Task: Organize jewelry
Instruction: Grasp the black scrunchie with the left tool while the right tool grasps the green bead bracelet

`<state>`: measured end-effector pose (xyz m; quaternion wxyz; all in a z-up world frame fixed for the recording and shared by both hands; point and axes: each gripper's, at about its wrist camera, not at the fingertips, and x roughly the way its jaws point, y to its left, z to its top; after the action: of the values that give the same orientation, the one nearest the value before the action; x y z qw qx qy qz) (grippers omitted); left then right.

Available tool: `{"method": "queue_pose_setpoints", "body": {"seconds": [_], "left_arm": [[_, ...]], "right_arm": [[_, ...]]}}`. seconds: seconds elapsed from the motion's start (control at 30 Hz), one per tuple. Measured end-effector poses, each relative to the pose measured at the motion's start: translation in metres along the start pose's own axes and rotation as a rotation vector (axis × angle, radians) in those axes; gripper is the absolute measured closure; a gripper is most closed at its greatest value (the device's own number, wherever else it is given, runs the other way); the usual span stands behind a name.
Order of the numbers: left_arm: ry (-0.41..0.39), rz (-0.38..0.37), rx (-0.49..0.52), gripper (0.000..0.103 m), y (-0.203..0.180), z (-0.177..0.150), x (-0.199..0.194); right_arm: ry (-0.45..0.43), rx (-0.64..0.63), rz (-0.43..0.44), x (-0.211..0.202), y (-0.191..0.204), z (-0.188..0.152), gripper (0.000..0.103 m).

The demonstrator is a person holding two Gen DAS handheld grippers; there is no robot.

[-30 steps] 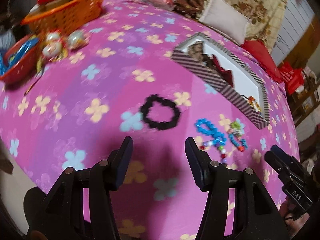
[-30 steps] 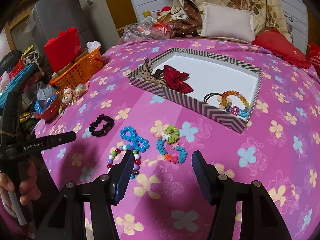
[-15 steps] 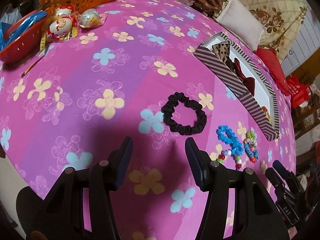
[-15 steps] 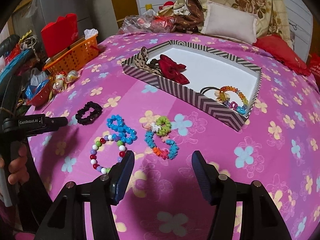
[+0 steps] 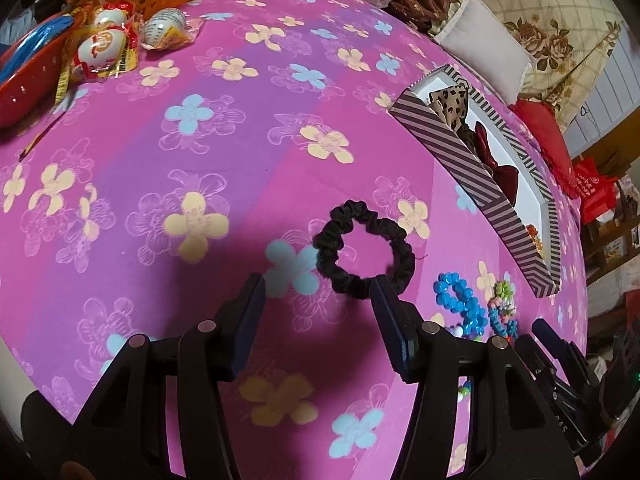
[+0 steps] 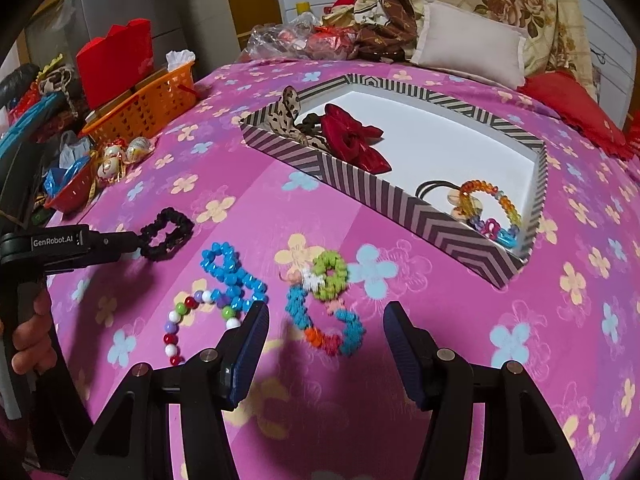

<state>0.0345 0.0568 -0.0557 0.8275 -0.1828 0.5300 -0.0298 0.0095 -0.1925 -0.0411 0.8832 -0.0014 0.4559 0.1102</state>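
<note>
Both grippers are open (holding nothing); the black scrunchie (image 5: 362, 254) lies just ahead of the left gripper (image 5: 318, 312), the nearer one.

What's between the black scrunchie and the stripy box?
Nothing: between the black scrunchie and the stripy box lies only bare flowery cloth, seen in the right wrist view.

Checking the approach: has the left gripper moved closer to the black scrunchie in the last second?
Yes. The left gripper moved forward; the black scrunchie now lies right at its open fingertips.
</note>
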Motion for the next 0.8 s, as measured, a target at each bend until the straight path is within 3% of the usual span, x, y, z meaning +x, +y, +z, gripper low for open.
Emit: {"method": "queue_pose_setpoints", "body": {"seconds": [0.2,0.57,0.8], "left_arm": [[-0.004,0.006,0.011,0.044,-0.008,0.005,0.007],[-0.042,0.112,0.099,0.043,-0.025,0.004,0.016],[-0.058,0.132,0.125,0.04,-0.03,0.002,0.019]], "right_arm": [[0.002,0.003,0.01,0.011,0.001,0.007,0.046],[-0.007,-0.009,-0.001,0.026,0.003,0.01,0.046],[-0.014,-0.004,-0.004,0.032,0.003,0.007,0.046]]}}
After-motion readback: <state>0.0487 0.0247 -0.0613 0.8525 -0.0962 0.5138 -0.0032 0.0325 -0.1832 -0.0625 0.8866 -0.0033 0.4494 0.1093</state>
